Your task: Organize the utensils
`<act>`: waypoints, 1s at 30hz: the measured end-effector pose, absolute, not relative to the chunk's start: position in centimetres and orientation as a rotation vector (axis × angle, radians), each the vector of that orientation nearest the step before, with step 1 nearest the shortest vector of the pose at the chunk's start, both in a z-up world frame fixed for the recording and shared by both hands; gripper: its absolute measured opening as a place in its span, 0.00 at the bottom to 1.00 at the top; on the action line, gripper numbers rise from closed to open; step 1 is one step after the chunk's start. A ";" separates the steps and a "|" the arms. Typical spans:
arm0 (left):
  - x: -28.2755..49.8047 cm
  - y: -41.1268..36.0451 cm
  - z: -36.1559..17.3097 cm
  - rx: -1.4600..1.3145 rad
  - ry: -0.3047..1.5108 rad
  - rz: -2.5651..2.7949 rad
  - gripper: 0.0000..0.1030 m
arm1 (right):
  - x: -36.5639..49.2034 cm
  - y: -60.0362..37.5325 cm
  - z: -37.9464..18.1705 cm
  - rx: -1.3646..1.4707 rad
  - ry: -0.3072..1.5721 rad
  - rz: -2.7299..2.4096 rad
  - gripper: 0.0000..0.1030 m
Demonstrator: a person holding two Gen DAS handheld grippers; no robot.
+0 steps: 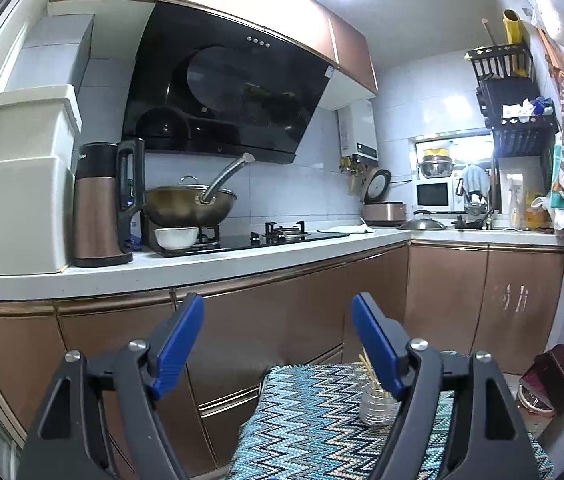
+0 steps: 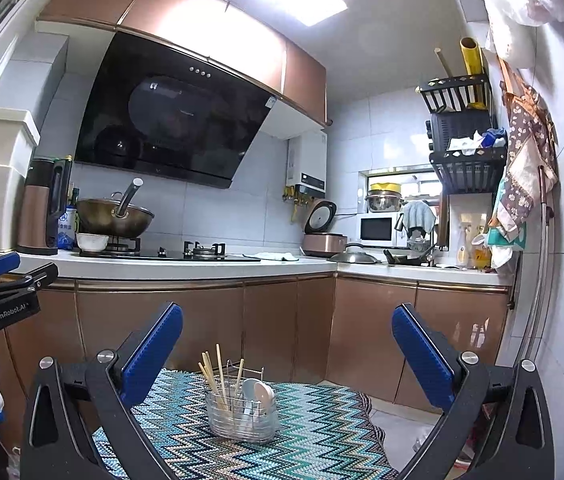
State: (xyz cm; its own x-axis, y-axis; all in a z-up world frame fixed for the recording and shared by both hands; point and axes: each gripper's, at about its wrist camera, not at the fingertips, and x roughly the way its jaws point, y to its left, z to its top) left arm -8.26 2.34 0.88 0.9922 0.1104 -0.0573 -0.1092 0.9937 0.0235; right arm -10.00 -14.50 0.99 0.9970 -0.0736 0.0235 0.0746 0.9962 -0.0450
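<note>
Both tools (left (image 1: 278, 344), right (image 2: 287, 354)) gape empty above a wire caddy (image 2: 242, 416) on zigzag-woven cloth (image 2: 321, 440).

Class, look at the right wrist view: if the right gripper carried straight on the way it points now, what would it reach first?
Probably the brown cabinet doors under the counter. The right gripper is open and points level, above the wire utensil holder on the zigzag cloth, so it likely clears the holder, though the chopsticks stand close; depth is unclear.
</note>
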 end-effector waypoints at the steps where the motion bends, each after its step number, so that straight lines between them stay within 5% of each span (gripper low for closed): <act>1: -8.3 2.4 0.9 0.016 0.059 0.107 0.73 | -10.1 -14.4 1.0 -0.047 -0.021 -0.078 1.00; 30: -8.9 0.6 0.1 0.058 0.064 0.133 0.79 | -9.5 -14.2 0.4 -0.027 0.094 -0.158 1.00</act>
